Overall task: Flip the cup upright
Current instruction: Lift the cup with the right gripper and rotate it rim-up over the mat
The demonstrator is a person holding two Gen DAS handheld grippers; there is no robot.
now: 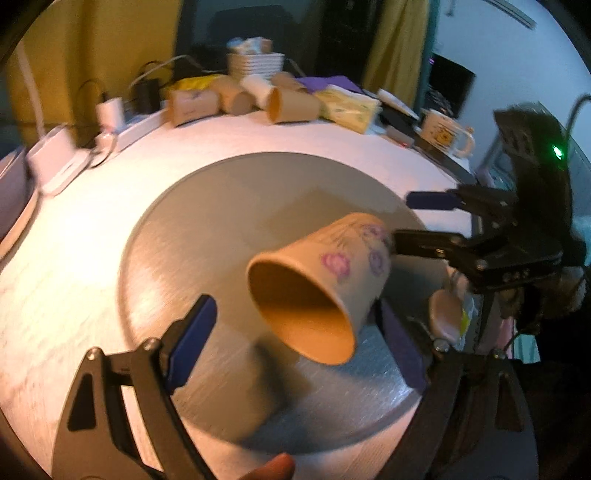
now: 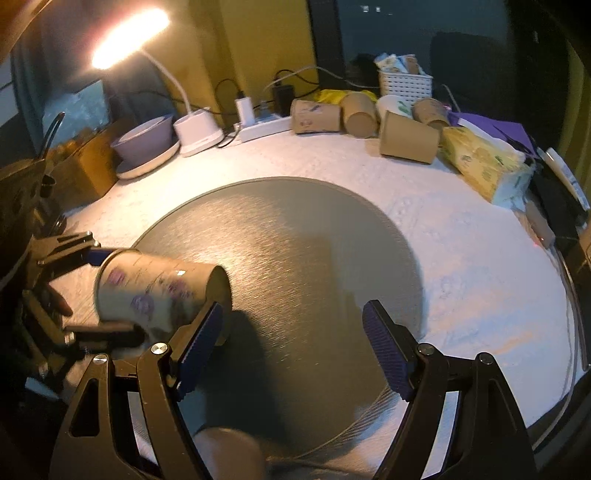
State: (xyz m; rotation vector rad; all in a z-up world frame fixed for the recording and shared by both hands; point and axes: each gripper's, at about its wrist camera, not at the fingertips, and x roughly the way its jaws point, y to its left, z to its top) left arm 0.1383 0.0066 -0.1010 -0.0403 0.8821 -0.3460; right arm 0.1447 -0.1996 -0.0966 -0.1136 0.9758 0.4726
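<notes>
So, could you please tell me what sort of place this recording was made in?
Probably a home desk or table set up for recording: a lit desk lamp, a power strip with chargers plugged in, and a tissue pack beside spare paper cups along the back edge.

On the table, the round grey mat [image 2: 295,236] lies bare from its centre out to 3 o'clock, while the far rim from 10 to 2 o'clock is blocked by a bowl [image 2: 144,142], lamp base [image 2: 197,133], toppled paper cups [image 2: 364,114] and tissue pack [image 2: 484,166].
</notes>
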